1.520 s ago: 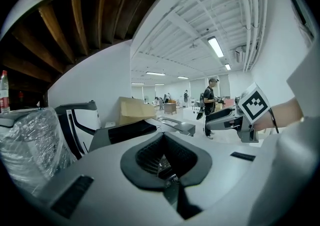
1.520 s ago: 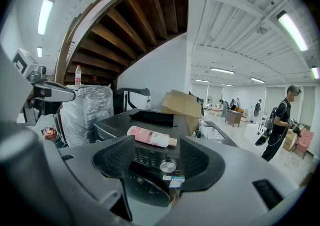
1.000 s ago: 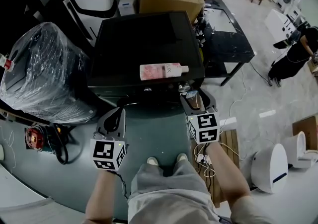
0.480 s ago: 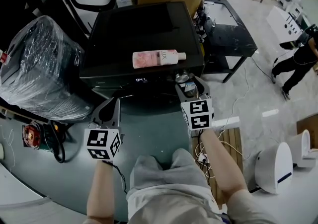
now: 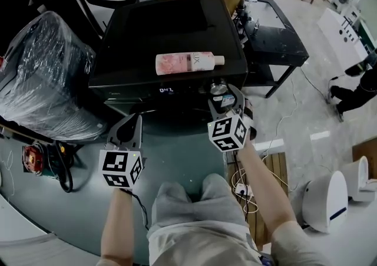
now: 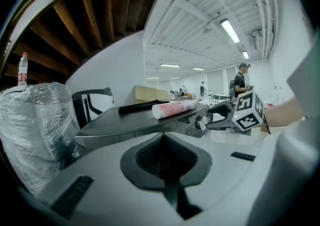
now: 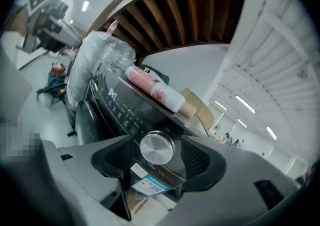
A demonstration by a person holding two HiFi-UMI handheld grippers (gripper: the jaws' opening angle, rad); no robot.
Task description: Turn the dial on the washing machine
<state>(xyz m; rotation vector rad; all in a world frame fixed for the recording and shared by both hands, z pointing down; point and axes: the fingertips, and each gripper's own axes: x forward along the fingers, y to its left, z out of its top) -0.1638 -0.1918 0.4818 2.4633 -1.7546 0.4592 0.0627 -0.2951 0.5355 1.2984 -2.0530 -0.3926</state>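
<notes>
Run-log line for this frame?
right gripper: shut on dial | left gripper: shut, empty | bottle: lying atop washing machine

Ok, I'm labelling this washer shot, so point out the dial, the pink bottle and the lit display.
dial (image 7: 157,148), right gripper view, centre of its metal face.
pink bottle (image 5: 188,62), head view, middle of its body.
display (image 5: 166,89), head view, on the lit digits.
</notes>
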